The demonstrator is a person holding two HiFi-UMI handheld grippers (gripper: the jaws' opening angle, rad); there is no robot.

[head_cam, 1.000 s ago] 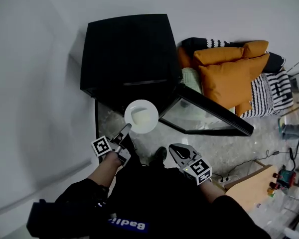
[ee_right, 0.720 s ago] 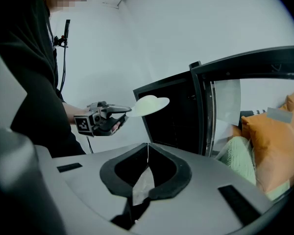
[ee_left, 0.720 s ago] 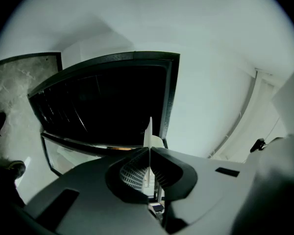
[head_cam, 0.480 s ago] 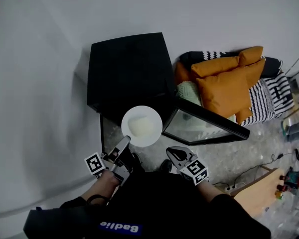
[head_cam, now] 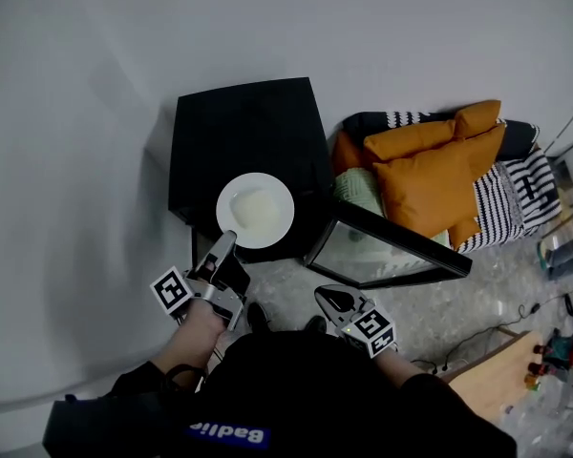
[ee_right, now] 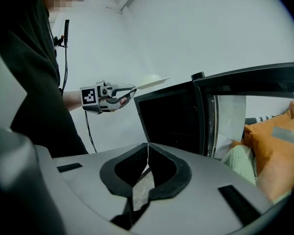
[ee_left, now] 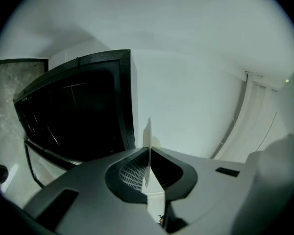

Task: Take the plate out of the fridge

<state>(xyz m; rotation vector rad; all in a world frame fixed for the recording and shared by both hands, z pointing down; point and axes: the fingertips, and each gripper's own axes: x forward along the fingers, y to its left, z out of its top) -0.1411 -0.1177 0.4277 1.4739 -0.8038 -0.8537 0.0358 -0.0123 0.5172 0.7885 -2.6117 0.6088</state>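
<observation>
One tip: keep the round white plate [head_cam: 255, 210] level above the small black fridge's [head_cam: 248, 127] front edge, rim pinched in the left claw [head_cam: 227, 240]. Right claw [head_cam: 326, 300] closed, empty, free for the glass door [head_cam: 392, 248].

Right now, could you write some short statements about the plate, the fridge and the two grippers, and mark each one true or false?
1. The left gripper grips the plate by its rim. True.
2. The plate is inside the fridge. False: it is held outside, above the fridge.
3. The fridge door is shut. False: it stands open.
4. The right gripper holds nothing, fingers together. True.
5. Orange cushions lie beside the fridge. True.
</observation>
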